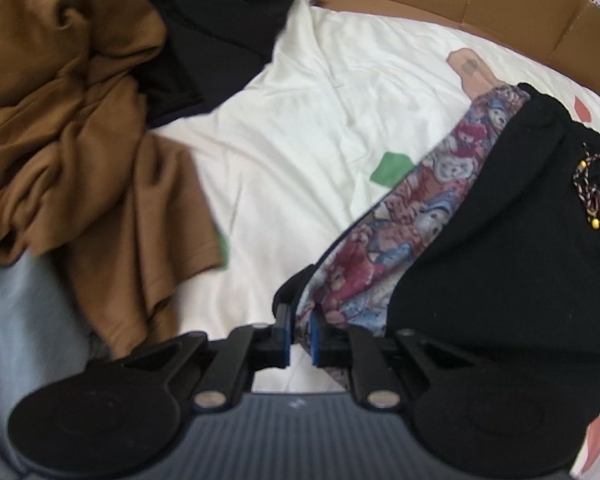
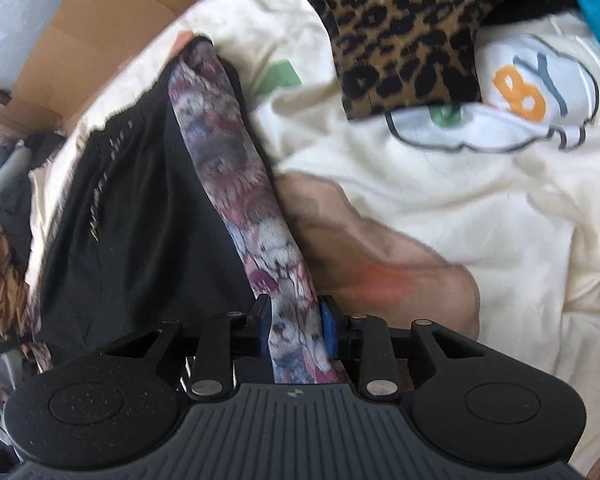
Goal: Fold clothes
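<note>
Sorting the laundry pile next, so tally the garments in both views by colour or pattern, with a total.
Brown: 1, the brown top
Plain black: 1, the black garment
Black with teddy-bear print: 1, the black teddy-bear garment
Leopard print: 1, the leopard-print piece
Total: 4

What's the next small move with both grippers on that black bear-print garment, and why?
Probably lift both hands together and draw them apart. The left gripper and right gripper each pinch the teddy-bear-print edge of the black garment, which lies bunched on the cream sheet; it likely needs spreading flat before any fold.
</note>
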